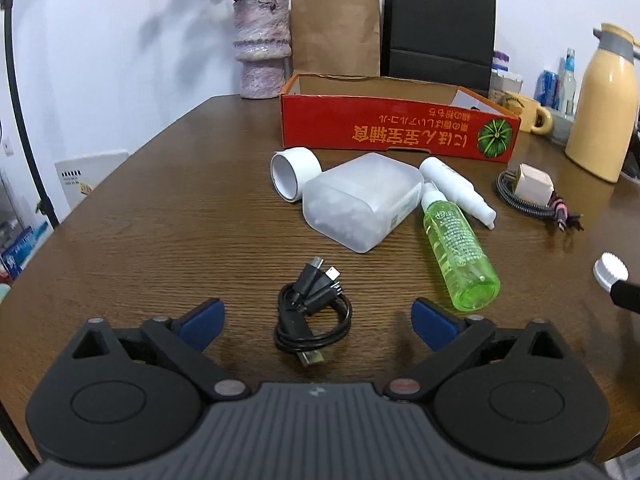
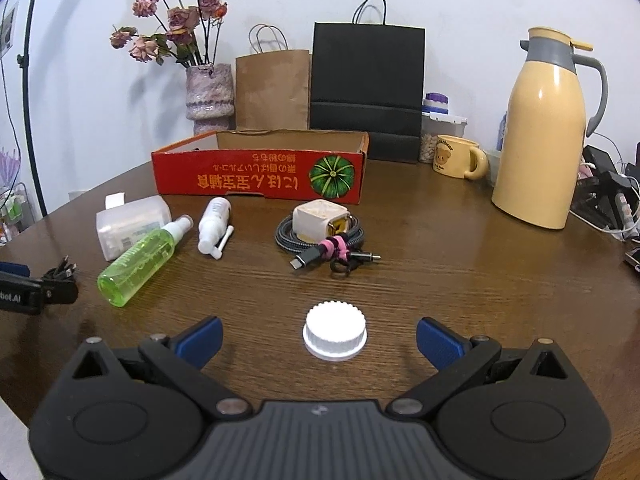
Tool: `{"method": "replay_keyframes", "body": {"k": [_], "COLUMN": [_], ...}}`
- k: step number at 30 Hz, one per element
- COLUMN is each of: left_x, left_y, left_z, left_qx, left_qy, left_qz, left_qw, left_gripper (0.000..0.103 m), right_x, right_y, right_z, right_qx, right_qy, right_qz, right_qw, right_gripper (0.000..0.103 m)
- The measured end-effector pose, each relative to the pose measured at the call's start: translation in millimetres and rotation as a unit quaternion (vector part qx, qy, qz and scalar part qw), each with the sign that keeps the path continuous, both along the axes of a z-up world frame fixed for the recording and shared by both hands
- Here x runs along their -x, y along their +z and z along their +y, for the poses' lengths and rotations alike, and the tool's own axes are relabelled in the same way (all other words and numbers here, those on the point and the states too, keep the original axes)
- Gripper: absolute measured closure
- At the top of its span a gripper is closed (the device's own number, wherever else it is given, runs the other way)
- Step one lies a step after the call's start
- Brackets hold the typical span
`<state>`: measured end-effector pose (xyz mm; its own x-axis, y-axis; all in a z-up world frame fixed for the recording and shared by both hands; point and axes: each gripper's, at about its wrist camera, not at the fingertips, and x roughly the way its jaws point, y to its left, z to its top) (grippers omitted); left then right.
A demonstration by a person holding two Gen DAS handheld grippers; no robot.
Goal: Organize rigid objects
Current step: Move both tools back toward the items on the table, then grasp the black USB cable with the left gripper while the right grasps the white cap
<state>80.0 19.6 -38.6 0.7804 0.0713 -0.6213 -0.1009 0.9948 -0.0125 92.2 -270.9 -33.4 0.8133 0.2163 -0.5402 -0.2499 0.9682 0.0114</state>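
My left gripper [image 1: 318, 322] is open, its blue pads either side of a coiled black cable [image 1: 313, 312] on the brown table. Beyond lie a translucent plastic box [image 1: 360, 204], a white roll [image 1: 294, 172], a green spray bottle [image 1: 460, 252] and a white spray bottle [image 1: 460, 190]. My right gripper [image 2: 320, 340] is open around a white ribbed cap [image 2: 335, 336], not touching it. A charger with braided cable [image 2: 320, 228] lies ahead. The red cardboard box [image 2: 260, 178] stands open behind, also in the left wrist view [image 1: 396, 128].
At the back stand a vase of dried flowers [image 2: 210, 96], a brown paper bag [image 2: 272, 88] and a black bag [image 2: 368, 88]. A yellow thermos [image 2: 544, 136], a yellow mug [image 2: 458, 156] and cables [image 2: 612, 200] are at the right.
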Motion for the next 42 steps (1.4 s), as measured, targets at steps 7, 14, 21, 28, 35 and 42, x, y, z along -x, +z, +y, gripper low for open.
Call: {"method": "replay_keyframes", "body": {"k": [7,14,21,28,35,42], "left_x": [3,4,5,4,3,2], "left_y": [-2,-2,1,7,9,13], "left_z": [-3,1,6,12,13,13], "left_qx": [-0.002,0.009,0.017,0.019,0.022,0.023], "left_qy": [0.009,0.010,0.015,0.018,0.016,0.015], "left_qz": [-0.019,-0.028,-0.034,-0.042,-0.045,-0.053], "left_qw": [0.9998,0.9995,0.9992,0.9987,0.9986,0.9983], "left_gripper": [0.063,0.065,0.065,0.065,0.066,0.066], "right_x": [-3,-7,-14,-25,-29,-29], "right_y": [-3,-6,-9,-12,-15,-11], "right_z": [2,2,1,-1,1,3], "right_qx": [0.002,0.003,-0.002,-0.006,-0.009,-0.012], "right_qy": [0.002,-0.001,-0.005,-0.019,-0.013,-0.008], "right_qz": [0.006,0.012,0.014,0.021,0.021,0.018], "right_qw": [1.000,1.000,1.000,1.000,1.000,1.000], "right_gripper": [0.000,0.000,0.000,0.015,0.063,0.064]}}
